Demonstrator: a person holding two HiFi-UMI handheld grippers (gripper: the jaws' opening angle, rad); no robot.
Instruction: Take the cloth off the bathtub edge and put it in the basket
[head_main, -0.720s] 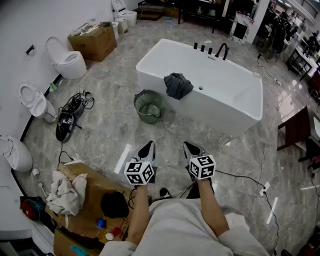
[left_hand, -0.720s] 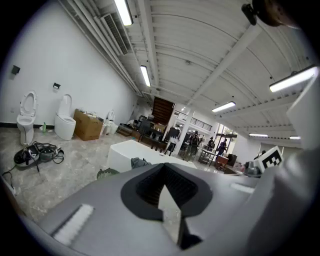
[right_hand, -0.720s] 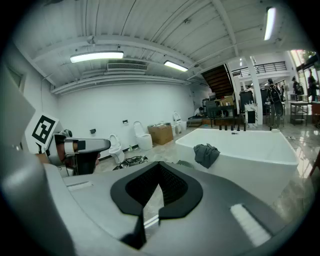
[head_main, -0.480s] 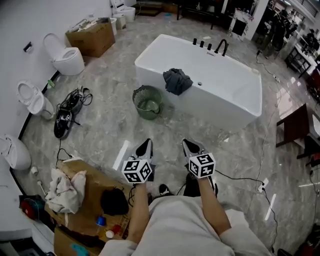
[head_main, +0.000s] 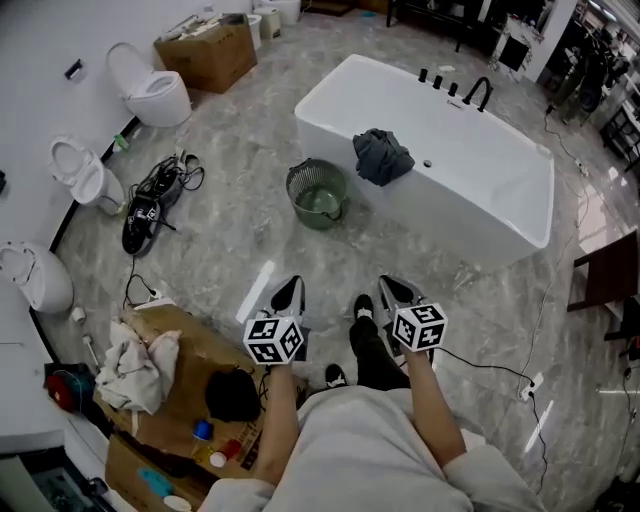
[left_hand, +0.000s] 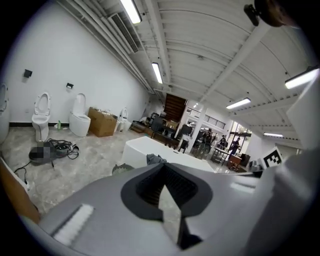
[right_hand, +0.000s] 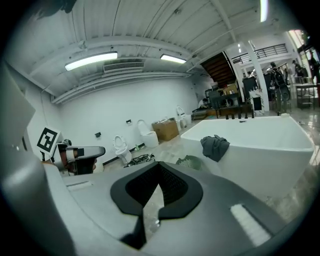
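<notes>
"Where's the dark grey crumpled cloth (head_main: 383, 155)?"

"Draped over the near edge of the white freestanding bathtub (head_main: 455, 228). The round green mesh basket (head_main: 293, 185) stands on the grey marble floor (head_main: 225, 230) just beside it."

"And the claws?"

"The left claw (head_main: 290, 291) and right claw (head_main: 396, 290) are both closed and empty, side by side, well short of the tub."

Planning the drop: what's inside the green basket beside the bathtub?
The basket looks empty: only its pale green bottom shows. Its near inner wall is hidden behind the rim. The cloth lies on the bathtub edge.
</notes>
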